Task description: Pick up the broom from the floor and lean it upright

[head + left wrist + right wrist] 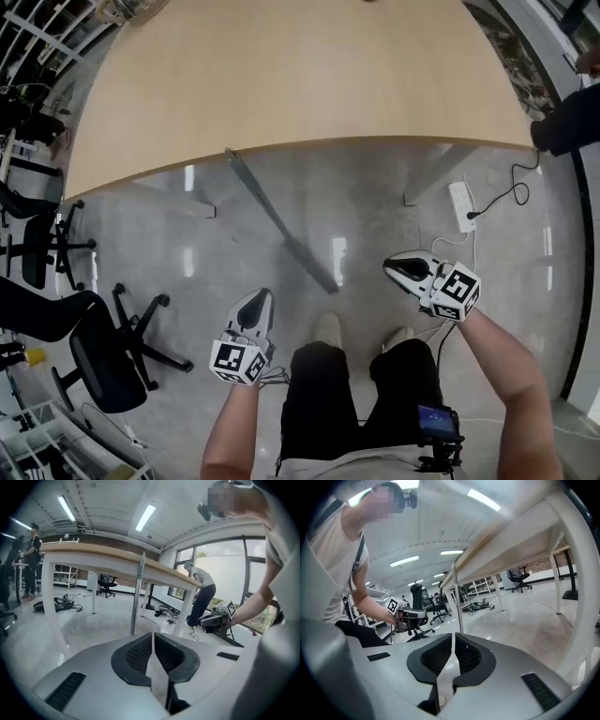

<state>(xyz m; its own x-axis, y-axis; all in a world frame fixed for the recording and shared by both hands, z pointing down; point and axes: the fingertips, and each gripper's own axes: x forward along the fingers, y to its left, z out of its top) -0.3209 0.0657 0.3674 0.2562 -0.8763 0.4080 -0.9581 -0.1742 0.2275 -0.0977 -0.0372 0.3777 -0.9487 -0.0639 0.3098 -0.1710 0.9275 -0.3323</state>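
broom (279, 223) leans on table (281, 75), ahead, between left tongs (257, 298) and right tongs (392, 266).

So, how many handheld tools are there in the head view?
2. The left tool is low, left of the person's legs; the right tool is right of them, near the power strip. Both are shut and empty. None seems hidden.

Bright, even light thru-out. Ceiling strip lights (146, 516) overhead, plus daylight from big windows (225, 581) at one side, slightly blown out. Glossy floor (375, 197) throws back pale glare streaks; shadows are faint. Both gripper views are v. fisheye, w/ dark vignetted corners, smeared edges and a soft near foreground.
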